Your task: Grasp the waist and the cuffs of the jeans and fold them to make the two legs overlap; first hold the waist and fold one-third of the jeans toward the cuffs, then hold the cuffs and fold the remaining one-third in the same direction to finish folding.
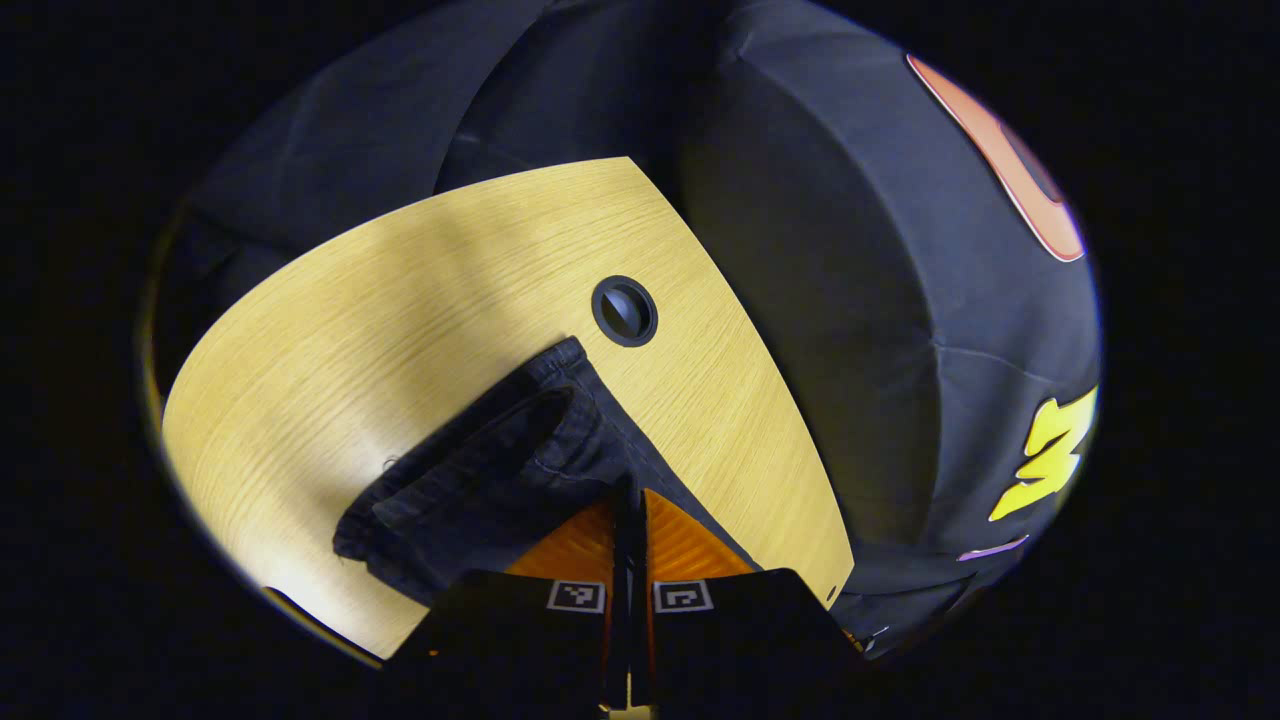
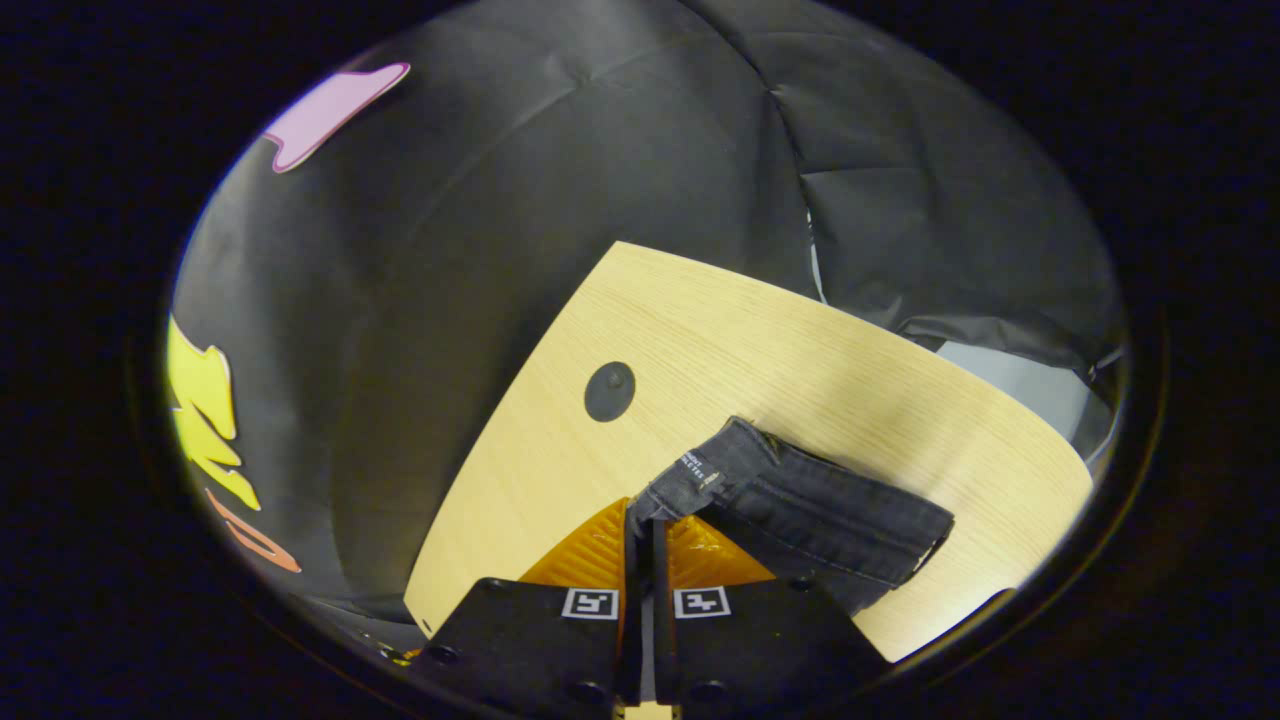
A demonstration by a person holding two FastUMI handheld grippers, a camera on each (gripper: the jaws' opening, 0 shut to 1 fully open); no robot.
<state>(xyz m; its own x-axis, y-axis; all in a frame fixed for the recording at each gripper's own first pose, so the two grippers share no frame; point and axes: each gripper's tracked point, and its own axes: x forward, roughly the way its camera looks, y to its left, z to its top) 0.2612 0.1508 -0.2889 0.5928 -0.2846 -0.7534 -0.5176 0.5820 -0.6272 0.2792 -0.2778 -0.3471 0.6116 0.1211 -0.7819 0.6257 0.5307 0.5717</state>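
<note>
Above the wooden table (image 1: 330,360), 1 pair of dark jeans (image 1: 490,480), pinched at 2 points and lifted so the cloth hangs toward the tabletop. In the left gripper view, left gripper (image 1: 628,500) closed down to a thin slit with a bunched, hemmed edge of denim caught between both fingers, folds spilling away to the left. In the right gripper view, right gripper (image 2: 645,525) likewise narrowed to a slit on a corner of the jeans (image 2: 810,510) bearing a small label patch, the banded edge running off to the right. Judged from the band and label, probably the waist end on the right; which end sits in the left, hard to tell.

Held that way, most likely, to keep 1 edge taut between 2 grips and carry it over as a fold, layers stacked rather than sliding apart. How far along the folding stands, impossible to say from here.

Further out: 1 round dark grommet (image 1: 624,311) set in the tabletop just beyond the denim, 1 table in all, dark cloth wall behind it.
</note>
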